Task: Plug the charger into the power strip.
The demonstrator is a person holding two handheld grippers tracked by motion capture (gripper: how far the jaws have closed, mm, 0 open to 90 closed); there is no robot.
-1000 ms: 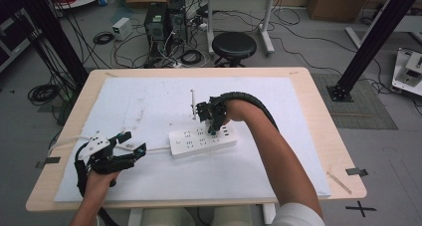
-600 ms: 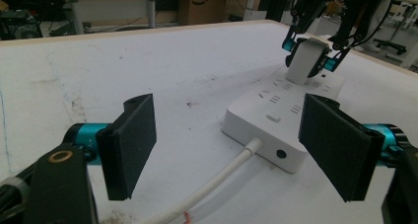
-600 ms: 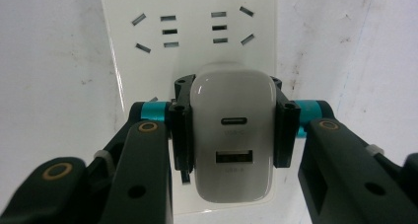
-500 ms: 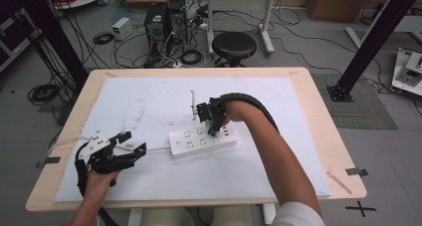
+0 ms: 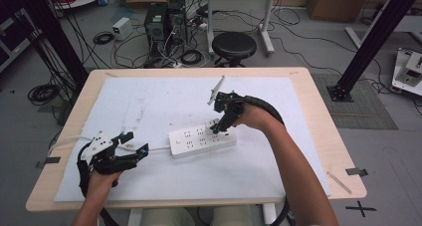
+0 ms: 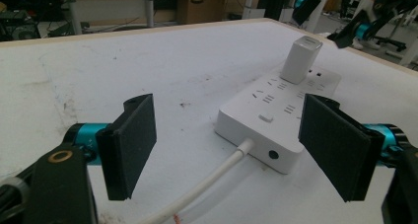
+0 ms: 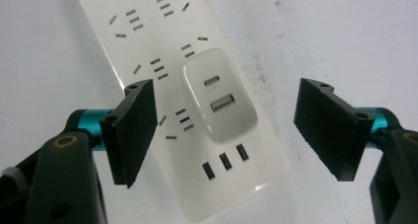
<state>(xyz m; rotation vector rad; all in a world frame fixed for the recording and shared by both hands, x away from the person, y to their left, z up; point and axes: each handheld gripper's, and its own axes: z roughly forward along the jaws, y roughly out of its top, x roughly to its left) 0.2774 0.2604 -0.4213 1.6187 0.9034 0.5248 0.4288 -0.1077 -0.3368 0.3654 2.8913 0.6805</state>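
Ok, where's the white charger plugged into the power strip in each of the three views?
High view: charger at centre, on the strip's right end, under the right tool.
Left gripper view: upper right, standing on the strip's far end.
Right gripper view: centre, seen from above, between the open jaws.
Shared landmark: the white power strip it sits in.
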